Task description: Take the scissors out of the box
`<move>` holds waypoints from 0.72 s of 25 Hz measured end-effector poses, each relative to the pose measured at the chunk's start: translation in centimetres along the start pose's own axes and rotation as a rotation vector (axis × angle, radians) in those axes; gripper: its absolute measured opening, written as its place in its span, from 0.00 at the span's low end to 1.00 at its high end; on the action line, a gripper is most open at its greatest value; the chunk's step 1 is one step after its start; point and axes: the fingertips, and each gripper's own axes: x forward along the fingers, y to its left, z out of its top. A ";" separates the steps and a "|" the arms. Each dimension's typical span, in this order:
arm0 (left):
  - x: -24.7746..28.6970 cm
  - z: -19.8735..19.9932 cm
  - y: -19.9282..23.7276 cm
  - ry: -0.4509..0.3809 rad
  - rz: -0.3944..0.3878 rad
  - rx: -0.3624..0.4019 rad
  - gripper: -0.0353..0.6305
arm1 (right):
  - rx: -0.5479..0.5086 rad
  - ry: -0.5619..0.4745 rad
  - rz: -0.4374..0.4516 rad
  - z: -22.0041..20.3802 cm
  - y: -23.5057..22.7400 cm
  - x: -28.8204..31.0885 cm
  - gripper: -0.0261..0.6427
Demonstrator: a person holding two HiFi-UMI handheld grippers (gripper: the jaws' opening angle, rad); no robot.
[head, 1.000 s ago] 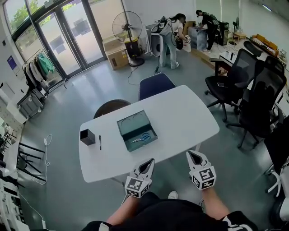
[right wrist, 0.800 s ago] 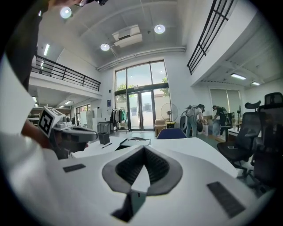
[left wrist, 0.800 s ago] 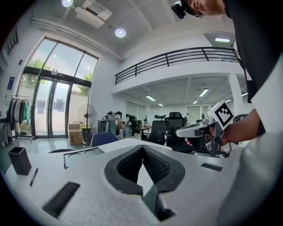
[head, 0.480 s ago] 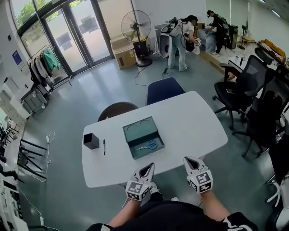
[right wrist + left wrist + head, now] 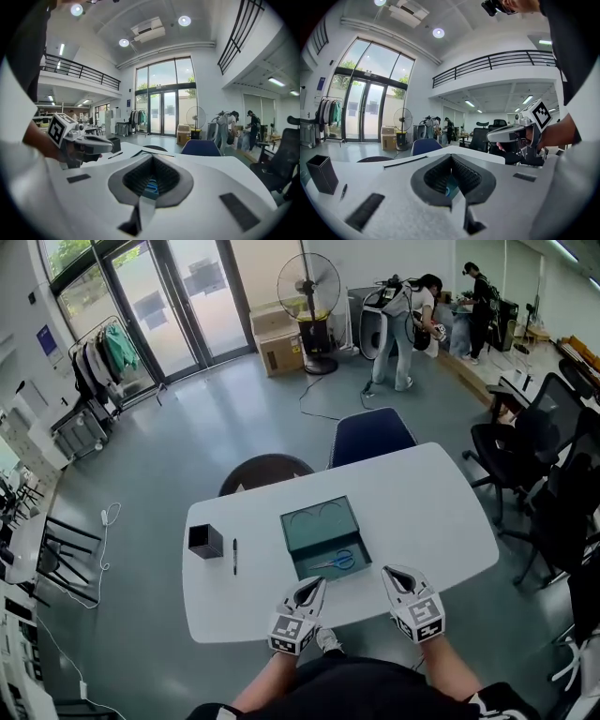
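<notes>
Nearing box [image 5: 319, 532]: left gripper [image 5: 313, 584] and right gripper [image 5: 395, 575] are now reaching the table [image 5: 422, 512] edge.
Jaws: both are staying pinched together, empty.
Scissors [image 5: 339, 562]: still lying inside, awaiting pickup.

On the tabletop [image 5: 422, 512] before us the box [image 5: 319, 523] sits in the middle, the scissors [image 5: 337, 562] in its near right part. Left of it we find a pen [image 5: 234, 556], then a holder [image 5: 205, 541]. A chair [image 5: 370, 435] stands behind.
</notes>
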 end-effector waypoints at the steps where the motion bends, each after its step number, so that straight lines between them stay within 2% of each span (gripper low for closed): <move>1: 0.0 -0.2 1.2 0.002 0.013 -0.006 0.07 | -0.005 0.004 0.012 0.3 0.2 1.0 0.05; 8: 0.1 -0.4 7.3 0.005 0.049 -0.033 0.07 | -0.051 0.003 0.028 2.4 1.3 7.0 0.05; 18: 1.2 -1.6 10.0 0.026 0.051 -0.056 0.07 | -0.055 0.021 0.050 2.4 1.0 11.2 0.05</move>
